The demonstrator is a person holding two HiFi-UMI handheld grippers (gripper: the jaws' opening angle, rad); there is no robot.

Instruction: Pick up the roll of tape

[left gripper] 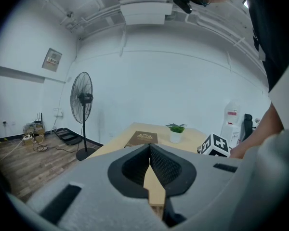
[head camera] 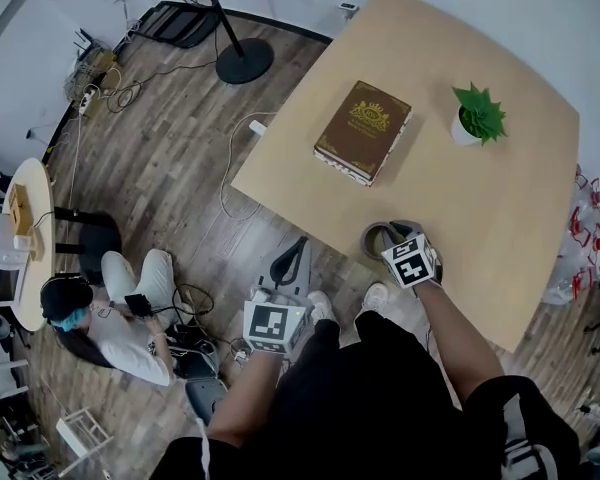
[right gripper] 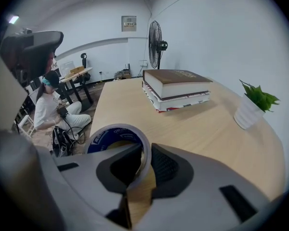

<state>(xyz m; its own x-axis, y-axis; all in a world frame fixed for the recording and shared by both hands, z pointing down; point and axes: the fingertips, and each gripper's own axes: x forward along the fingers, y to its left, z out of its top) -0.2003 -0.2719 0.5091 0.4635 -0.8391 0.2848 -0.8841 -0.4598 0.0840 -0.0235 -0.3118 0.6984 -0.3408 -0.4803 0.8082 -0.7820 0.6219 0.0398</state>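
Right gripper view: tape (right gripper: pixel 116 128) lower centre, at tabletop (right gripper: pixel 202 129) edge; right hand-held gripper (right gripper: pixel 145 153) pinches its wall, one jaw inside. Left hand-held gripper (left gripper: pixel 149 150) closed, empty. Step, likely: securing grip; next needs a steady lift.

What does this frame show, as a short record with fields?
surface: table, with book and potted plant
target: roll of tape, near the table's edge
right hand-held gripper: shut on the roll's wall, one jaw inside the ring
left hand-held gripper: shut, empty, beside the table
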